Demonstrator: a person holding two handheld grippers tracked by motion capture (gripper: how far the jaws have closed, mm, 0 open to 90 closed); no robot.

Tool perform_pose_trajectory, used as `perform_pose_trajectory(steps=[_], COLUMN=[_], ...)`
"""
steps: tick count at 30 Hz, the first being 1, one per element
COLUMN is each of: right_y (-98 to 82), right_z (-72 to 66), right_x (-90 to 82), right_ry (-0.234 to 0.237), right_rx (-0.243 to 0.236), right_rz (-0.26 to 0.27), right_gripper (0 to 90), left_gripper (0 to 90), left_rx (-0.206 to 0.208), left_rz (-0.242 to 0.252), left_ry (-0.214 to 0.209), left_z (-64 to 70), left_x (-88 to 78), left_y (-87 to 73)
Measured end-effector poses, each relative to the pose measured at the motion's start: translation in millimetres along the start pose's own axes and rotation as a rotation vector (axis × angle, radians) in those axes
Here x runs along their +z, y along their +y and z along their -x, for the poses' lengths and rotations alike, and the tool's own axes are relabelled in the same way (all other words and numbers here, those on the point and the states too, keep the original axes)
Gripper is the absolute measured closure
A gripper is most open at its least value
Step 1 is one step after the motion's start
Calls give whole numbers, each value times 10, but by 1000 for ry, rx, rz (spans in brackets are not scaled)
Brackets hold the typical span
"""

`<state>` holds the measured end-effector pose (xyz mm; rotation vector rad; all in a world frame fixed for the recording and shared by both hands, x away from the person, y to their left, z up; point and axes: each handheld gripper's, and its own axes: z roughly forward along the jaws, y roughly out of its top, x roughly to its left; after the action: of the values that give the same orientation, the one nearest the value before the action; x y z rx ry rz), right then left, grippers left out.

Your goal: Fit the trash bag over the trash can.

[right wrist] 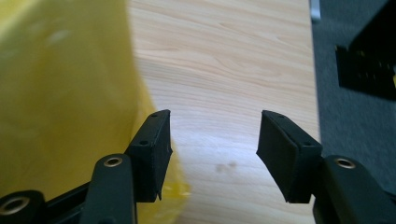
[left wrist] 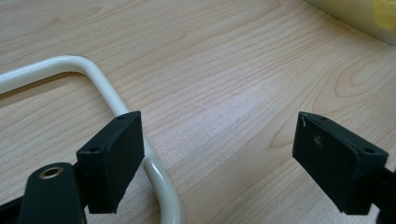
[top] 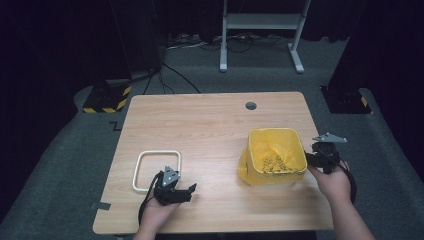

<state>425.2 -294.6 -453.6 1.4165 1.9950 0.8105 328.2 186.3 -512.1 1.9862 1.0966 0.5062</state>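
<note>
Forearms and hands came in from the near edge of the pale wood-grain worktop [top: 210, 120]; the left gripper [top: 186, 192] lay low over the board with its jaws spread wide and nothing between them, one jaw just beside the near right corner of the cream-white rounded-square tube frame [top: 156, 170], which lay flat at the near left; in the left gripper view that frame [left wrist: 100, 84] curved past the left jaw; the right gripper [top: 309, 159] hung at the right side of the yellow plastic bag-lined square bin [top: 272, 156], which stood right of centre with dark printed markings on its inside, too small to read; its jaws stood apart on bare wood, the left one just against the yellow plastic [right wrist: 60, 93], gripping nothing; no brand or label was legible anywhere; a round cable hole [top: 251, 106] pierced the far side of the board; grey carpet [top: 60, 165] lay around, with hazard-striped black bases [top: 106, 98], trailing cables and a white metal stand [top: 260, 30] against a dark backdrop.
</note>
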Motion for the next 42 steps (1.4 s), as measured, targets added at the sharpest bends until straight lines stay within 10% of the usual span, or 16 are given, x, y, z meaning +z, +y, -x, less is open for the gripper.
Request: perform_pose_trajectory(steps=[6, 16, 20, 30, 42], right_y=[-47, -32, -73, -363, -399], right_z=[-221, -1016, -1227, -1231, -1305], right_x=[-39, 43, 17, -183, -309], right_ry=[50, 146, 87, 38, 24], right_rx=[-13, -115, -140, -24, -26], right_rz=[80, 171, 207, 289, 323], right_gripper=[452, 430, 406, 406, 406], left_gripper=[167, 167, 167, 203, 228], left_rx=[6, -12, -24, -72, -58], left_rz=[18, 57, 78, 123, 100], left_ry=[5, 20, 73, 55, 17], left_z=[0, -51, -120, -209, -113], left_x=[-20, -74, -102, 196, 415], left_y=[12, 9, 81, 749, 846])
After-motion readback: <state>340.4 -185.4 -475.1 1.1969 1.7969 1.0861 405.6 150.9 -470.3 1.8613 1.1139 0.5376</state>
